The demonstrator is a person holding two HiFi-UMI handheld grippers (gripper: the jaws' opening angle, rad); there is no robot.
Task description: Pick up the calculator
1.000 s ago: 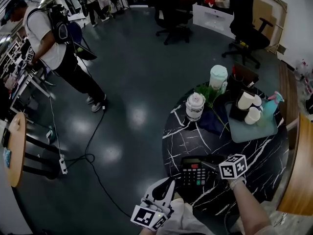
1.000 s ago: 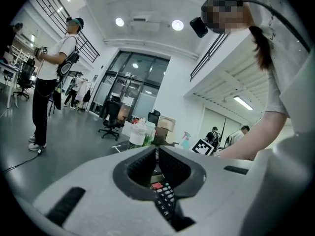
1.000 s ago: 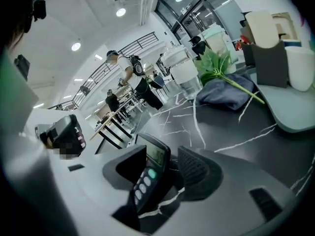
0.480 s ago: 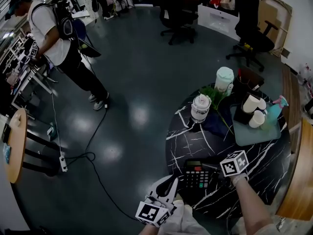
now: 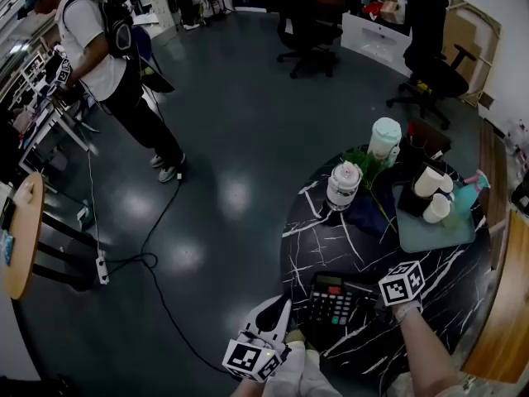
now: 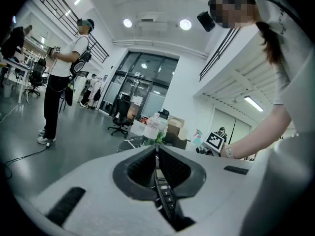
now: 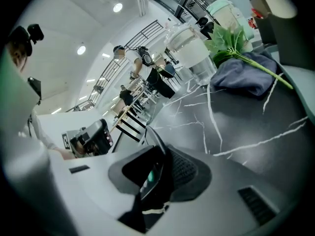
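The black calculator (image 5: 333,298) lies flat near the front edge of the black marble table (image 5: 331,238). My right gripper (image 5: 366,291) reaches in from the right, and its jaws are closing on the calculator's right edge. In the right gripper view the calculator (image 7: 150,175), with a green key showing, sits edge-on between the pads of the right gripper (image 7: 165,154). My left gripper (image 5: 283,308) hovers just off the table's front left edge, short of the calculator. In the left gripper view the left gripper (image 6: 156,149) has its jaws together, and calculator keys (image 6: 166,194) show through the slit.
Farther back on the table stand a clear jar (image 5: 343,185), a green-lidded cup (image 5: 384,139), leafy stems (image 5: 364,160), a blue cloth (image 5: 364,209) and a teal tray (image 5: 430,231) with paper cups (image 5: 430,182). A person (image 5: 103,52) stands far left. A cable (image 5: 153,263) crosses the floor.
The right jaws have closed in around the calculator's right edge. The left gripper has sunk a little beside the table edge. The calculator stays where it was.
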